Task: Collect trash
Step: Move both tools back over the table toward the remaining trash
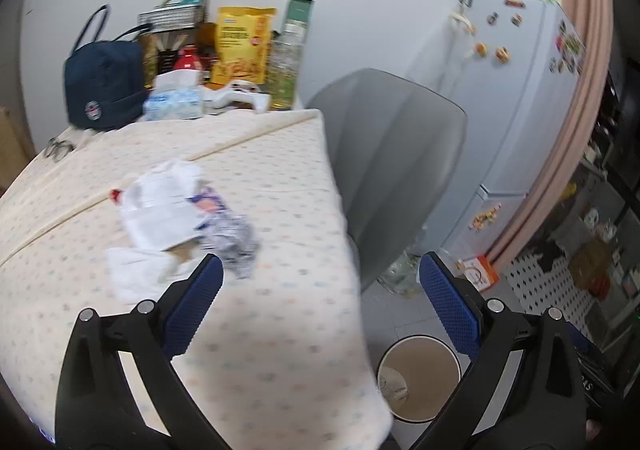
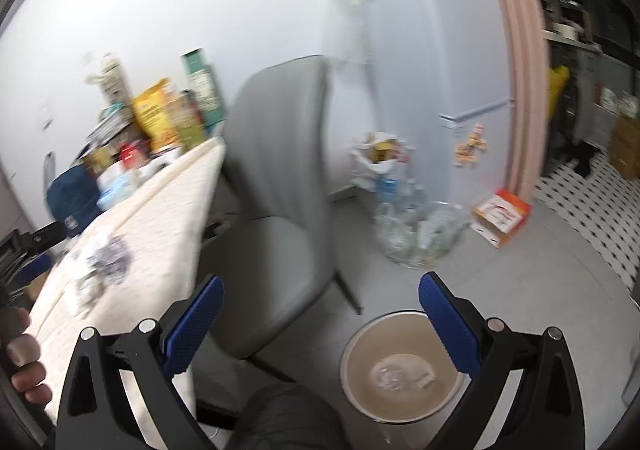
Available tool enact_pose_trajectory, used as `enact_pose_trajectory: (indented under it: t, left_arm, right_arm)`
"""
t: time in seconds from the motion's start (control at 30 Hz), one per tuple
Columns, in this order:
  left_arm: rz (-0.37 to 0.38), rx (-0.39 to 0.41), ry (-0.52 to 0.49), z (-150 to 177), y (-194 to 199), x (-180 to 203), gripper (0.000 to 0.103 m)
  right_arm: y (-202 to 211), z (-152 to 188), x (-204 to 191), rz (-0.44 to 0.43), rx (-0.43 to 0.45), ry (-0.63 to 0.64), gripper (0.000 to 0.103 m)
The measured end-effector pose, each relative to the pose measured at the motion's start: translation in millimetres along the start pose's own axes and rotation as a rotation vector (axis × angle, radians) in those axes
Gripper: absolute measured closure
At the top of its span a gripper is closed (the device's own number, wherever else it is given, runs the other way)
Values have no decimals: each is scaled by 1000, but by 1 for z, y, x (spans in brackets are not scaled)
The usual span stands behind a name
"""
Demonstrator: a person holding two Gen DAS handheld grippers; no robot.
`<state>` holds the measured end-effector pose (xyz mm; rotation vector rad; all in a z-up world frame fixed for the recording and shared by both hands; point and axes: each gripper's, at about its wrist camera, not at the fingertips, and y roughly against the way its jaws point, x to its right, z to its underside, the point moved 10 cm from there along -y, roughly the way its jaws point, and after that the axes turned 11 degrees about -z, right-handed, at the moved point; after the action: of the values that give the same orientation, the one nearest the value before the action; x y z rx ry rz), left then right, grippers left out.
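Observation:
A pile of trash lies on the dotted tablecloth: crumpled white paper (image 1: 162, 205), a purple-grey wrapper (image 1: 234, 236) and a white tissue (image 1: 136, 274). My left gripper (image 1: 320, 274) is open and empty, just in front of the pile, its left fingertip near the wrapper. A beige bin (image 1: 418, 378) stands on the floor beside the table, with a clear scrap inside. In the right wrist view my right gripper (image 2: 320, 298) is open and empty above the bin (image 2: 400, 366); the trash pile (image 2: 106, 258) shows at the left.
A grey chair (image 1: 392, 169) stands at the table's right edge (image 2: 280, 185). A navy bag (image 1: 104, 85), tissue pack, snack bags and bottles crowd the table's far end. A fridge (image 1: 516, 89), a bag of plastic bottles (image 2: 420, 230) and an orange box (image 2: 502, 215) stand beyond.

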<state>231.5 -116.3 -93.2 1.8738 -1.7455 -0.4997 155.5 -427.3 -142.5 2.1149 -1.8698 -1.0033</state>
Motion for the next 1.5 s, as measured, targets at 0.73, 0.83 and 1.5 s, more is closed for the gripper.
enact_pose_trajectory:
  t: [0.73,0.83,1.5]
  left_arm:
    - [-97,19,113,13,27,-155,5]
    - [-96,2,130,18,22,-165,5]
    - [-97,-104,119,27,-50,-142,10]
  right_arm:
    - [-23,5,-171,-229,-72,202,7]
    - [-29,8,-182,-249,-92,208,11]
    - [-83,19,-199,-289,-190,214,34]
